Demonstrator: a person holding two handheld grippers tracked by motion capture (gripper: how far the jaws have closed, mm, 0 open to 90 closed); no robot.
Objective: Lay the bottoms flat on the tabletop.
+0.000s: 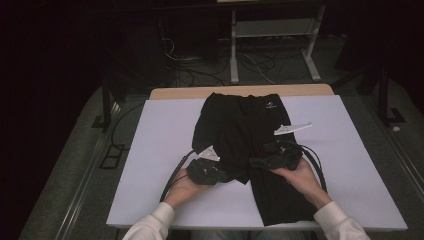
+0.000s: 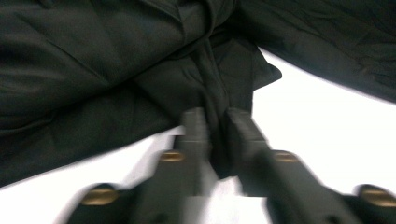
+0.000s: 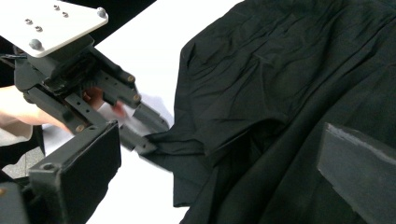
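Observation:
Black shorts [image 1: 240,125] lie flat on a white board [image 1: 150,150], waistband at the far side, one leg reaching the near edge. My left gripper [image 1: 226,175] is at the hem of the shorter left leg, shut on a fold of the cloth. In the left gripper view the jaws [image 2: 217,133] pinch a bunched ridge of the shorts [image 2: 116,70]. My right gripper [image 1: 257,162] hovers over the middle of the shorts, pointing left. In the right gripper view its jaws [image 3: 215,140] stand wide open above the shorts [image 3: 289,84], and the left gripper [image 3: 149,137] holds the hem.
The white board rests on a wooden table [image 1: 180,92] whose far edge shows. Beyond it stand a white metal frame [image 1: 234,50] and loose cables [image 1: 200,70] on the dark floor. Bare board lies to both sides of the shorts.

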